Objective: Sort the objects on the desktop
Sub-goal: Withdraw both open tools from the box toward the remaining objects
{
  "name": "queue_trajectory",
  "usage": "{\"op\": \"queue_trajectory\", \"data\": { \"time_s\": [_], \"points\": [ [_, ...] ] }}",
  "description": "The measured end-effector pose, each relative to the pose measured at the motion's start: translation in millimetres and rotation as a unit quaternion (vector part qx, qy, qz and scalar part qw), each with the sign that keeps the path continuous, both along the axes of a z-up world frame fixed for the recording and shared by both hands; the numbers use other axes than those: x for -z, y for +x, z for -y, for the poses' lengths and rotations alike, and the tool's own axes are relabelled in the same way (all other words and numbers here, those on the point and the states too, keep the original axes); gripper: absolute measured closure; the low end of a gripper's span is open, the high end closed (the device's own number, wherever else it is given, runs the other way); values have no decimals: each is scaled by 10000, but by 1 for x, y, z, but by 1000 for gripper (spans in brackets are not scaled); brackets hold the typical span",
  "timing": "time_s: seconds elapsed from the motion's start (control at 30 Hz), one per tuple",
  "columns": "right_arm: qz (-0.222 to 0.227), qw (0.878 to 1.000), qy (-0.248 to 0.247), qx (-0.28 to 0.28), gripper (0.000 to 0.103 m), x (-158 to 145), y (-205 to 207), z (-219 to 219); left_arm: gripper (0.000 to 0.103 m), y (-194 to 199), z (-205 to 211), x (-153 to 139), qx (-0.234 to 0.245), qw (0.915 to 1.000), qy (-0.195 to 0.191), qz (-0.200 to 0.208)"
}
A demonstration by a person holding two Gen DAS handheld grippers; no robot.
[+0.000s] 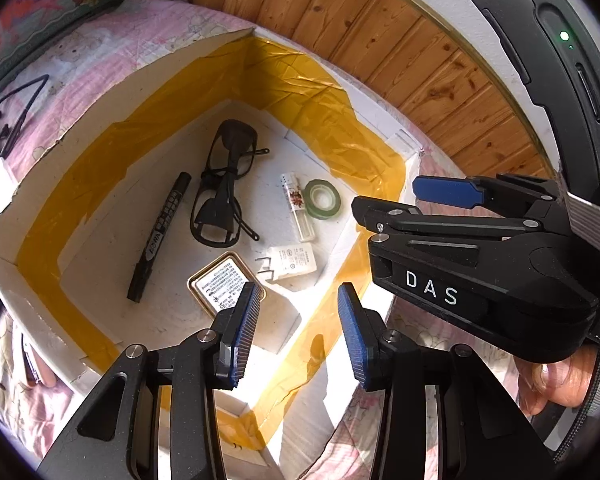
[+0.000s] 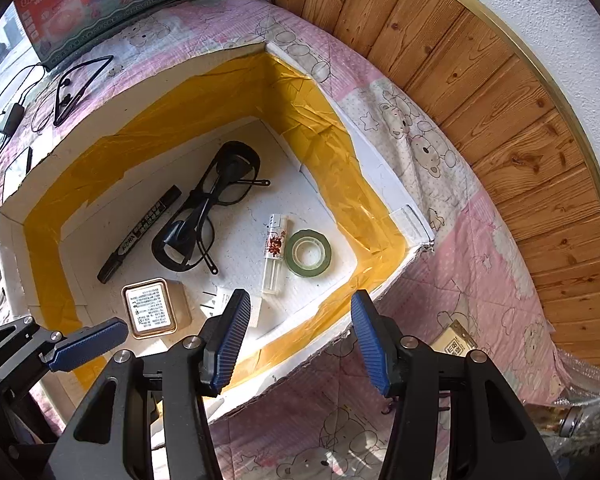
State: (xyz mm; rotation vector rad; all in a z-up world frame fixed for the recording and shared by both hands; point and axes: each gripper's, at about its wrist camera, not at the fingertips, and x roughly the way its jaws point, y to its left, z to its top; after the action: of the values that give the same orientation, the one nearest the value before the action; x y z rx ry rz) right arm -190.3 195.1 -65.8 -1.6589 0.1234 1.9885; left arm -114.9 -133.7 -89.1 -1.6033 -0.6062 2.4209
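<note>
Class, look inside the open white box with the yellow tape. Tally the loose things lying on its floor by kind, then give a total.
Black marker: 1
Black glasses: 1
Clear lighter: 1
Green tape roll: 1
Gold-rimmed tin: 1
White plug adapter: 1
Total: 6

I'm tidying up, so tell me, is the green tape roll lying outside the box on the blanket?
No, the green tape roll lies flat on the floor of the box, beside the clear lighter.
</note>
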Motion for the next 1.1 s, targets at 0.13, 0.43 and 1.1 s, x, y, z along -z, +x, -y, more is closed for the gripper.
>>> {"op": "queue_trajectory", "data": {
  "time_s": [0.13, 0.43, 1.1],
  "points": [
    [-33, 10000, -24, -8, 49, -4, 4, 8, 60, 8, 2, -5, 17, 10000, -49, -63],
    [-126, 9999, -36, -10, 48, -13, 14, 27, 60, 30, 7, -19, 63, 9995, -161, -265],
    [-1011, 9946, 234, -38, 44, -39, 52, 76, 60, 67, 10, -36, 67, 9968, -435, -667]
  ]
}}
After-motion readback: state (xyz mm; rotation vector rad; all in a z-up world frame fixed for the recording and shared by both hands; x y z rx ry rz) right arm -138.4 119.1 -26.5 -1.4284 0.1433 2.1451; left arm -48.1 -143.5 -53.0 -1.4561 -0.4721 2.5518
